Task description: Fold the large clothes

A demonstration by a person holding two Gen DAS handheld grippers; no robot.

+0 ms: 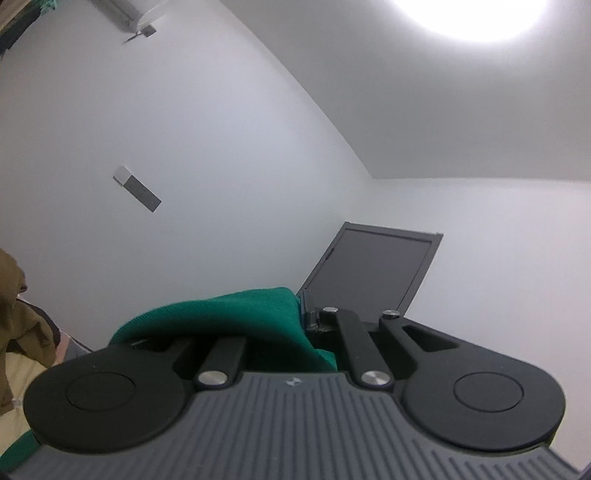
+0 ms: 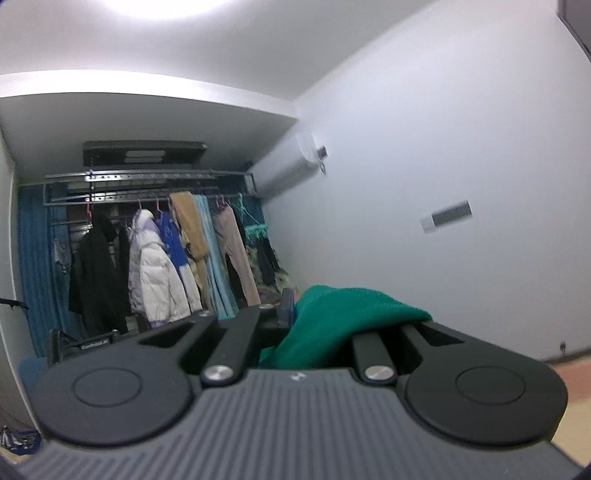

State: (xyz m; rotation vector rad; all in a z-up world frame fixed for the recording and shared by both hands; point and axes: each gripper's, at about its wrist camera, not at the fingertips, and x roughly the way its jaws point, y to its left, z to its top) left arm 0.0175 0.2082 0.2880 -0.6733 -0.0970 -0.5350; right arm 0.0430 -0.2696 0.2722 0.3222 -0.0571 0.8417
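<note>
In the left wrist view, the left gripper (image 1: pixel 306 314) is seen clamped almost fully together on a fold of the green garment (image 1: pixel 236 314), which is draped over the left linkage and falls out of sight below the tool body. The camera is tilted up toward a white wall, a grey door (image 1: pixel 373 269) and a bright ceiling light (image 1: pixel 469 14), so no folding surface is shown; from this, the garment is judged to be lifted and held out, with no fold yet visible and the folding itself still to be done. A brown garment (image 1: pixel 14 306) is seen at the left edge. In the right wrist view, the right gripper (image 2: pixel 290 310) is likewise closed narrowly on the green garment (image 2: pixel 332 317), draped over its right linkage. A clothes rack (image 2: pixel 147 184) crowded with hanging coats, an air conditioner (image 2: pixel 291 166) and a blue curtain (image 2: pixel 33 266) are shown beyond. Nothing is seen near enough to obstruct the garment; how much cloth hangs below cannot be told.
</note>
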